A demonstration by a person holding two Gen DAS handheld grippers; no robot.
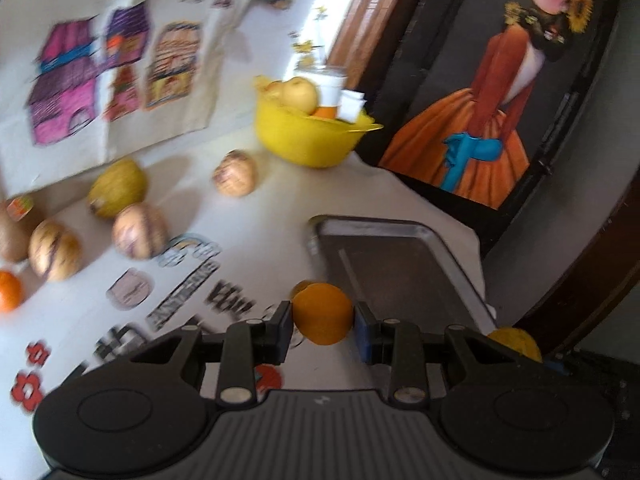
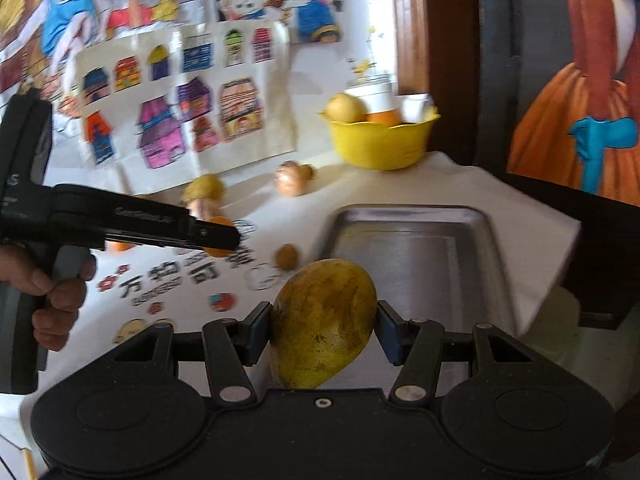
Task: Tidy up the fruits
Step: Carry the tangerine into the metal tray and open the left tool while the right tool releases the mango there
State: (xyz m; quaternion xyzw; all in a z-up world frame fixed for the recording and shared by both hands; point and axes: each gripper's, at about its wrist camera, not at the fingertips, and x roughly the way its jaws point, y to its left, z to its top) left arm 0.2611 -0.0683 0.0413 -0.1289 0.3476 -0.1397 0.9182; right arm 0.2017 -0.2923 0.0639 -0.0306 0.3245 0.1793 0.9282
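Left hand-held gripper (image 1: 322,320) clamps an orange (image 1: 322,314); right hand-held gripper (image 2: 324,330) grips a mango (image 2: 324,322); tray (image 2: 408,216) blurred, partly hidden.

White table (image 2: 460,184), metal tray (image 2: 420,240), yellow bowl (image 2: 380,144), loose fruit (image 1: 236,174) (blurred), drawings (image 1: 120,80).

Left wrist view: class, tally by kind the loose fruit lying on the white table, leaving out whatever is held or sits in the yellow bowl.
Pale striped fruit: 3
Yellow-green mango: 1
Loose orange: 1
Brown fruit at the left edge: 1
Small fruit, half hidden behind the held orange: 1
Total: 7
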